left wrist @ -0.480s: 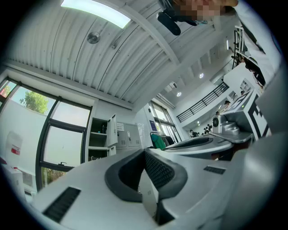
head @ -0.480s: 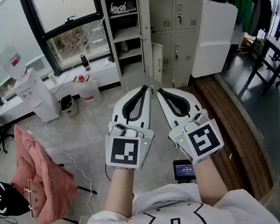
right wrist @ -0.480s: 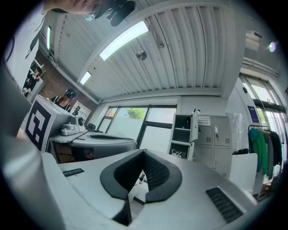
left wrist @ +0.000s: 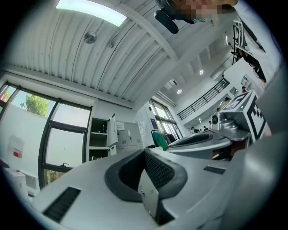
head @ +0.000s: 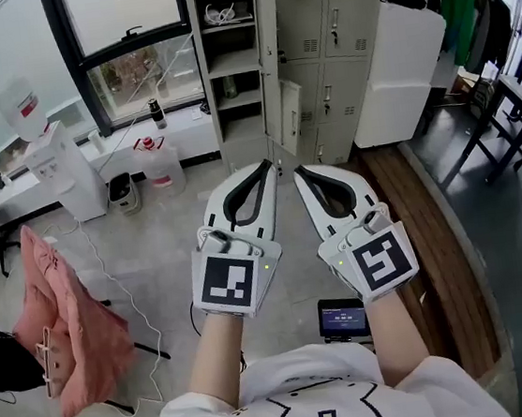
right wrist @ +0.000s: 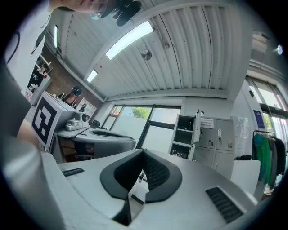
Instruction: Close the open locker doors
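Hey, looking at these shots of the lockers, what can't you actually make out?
- Head view: the top of the lockers is cut off by the upper edge, so any doors up there go unseen.
- Head view: the shelf items are too small to identify.
- Head view: the small screen on the floor is too small to read.
- Left gripper view: the left tongs hide the lockers' lower compartments.
- Right gripper view: the notice on the lockers is too small to read.

My head view swings slightly right: the crumpled pink cloth (head: 62, 322) and the white water dispenser (head: 48, 163) now sit further left.
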Tool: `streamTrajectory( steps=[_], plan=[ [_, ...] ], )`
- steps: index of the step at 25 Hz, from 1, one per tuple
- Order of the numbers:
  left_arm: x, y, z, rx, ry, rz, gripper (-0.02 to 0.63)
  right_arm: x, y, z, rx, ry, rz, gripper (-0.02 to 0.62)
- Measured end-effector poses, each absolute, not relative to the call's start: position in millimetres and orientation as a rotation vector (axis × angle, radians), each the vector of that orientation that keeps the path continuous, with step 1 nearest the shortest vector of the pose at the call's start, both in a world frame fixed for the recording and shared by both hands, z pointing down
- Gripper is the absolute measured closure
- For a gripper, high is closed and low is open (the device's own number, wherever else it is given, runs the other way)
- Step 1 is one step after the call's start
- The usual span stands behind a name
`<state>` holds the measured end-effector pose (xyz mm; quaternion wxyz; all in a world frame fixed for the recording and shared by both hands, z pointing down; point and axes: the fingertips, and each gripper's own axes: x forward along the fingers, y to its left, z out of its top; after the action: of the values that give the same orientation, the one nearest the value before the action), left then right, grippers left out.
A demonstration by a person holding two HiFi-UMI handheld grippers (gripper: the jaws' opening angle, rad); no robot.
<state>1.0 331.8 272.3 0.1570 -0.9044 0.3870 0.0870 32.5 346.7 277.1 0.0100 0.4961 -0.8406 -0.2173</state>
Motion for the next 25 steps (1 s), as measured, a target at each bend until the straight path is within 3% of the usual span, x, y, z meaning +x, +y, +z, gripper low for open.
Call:
streamTrajectory(
  steps=[25],
  plan=[
    [34.4,211.0,259.1,-2.562,1.108,0.269,0.595,75.9,228.4,272.2,1.496,-2.618,-0.654,0.571]
  ],
)
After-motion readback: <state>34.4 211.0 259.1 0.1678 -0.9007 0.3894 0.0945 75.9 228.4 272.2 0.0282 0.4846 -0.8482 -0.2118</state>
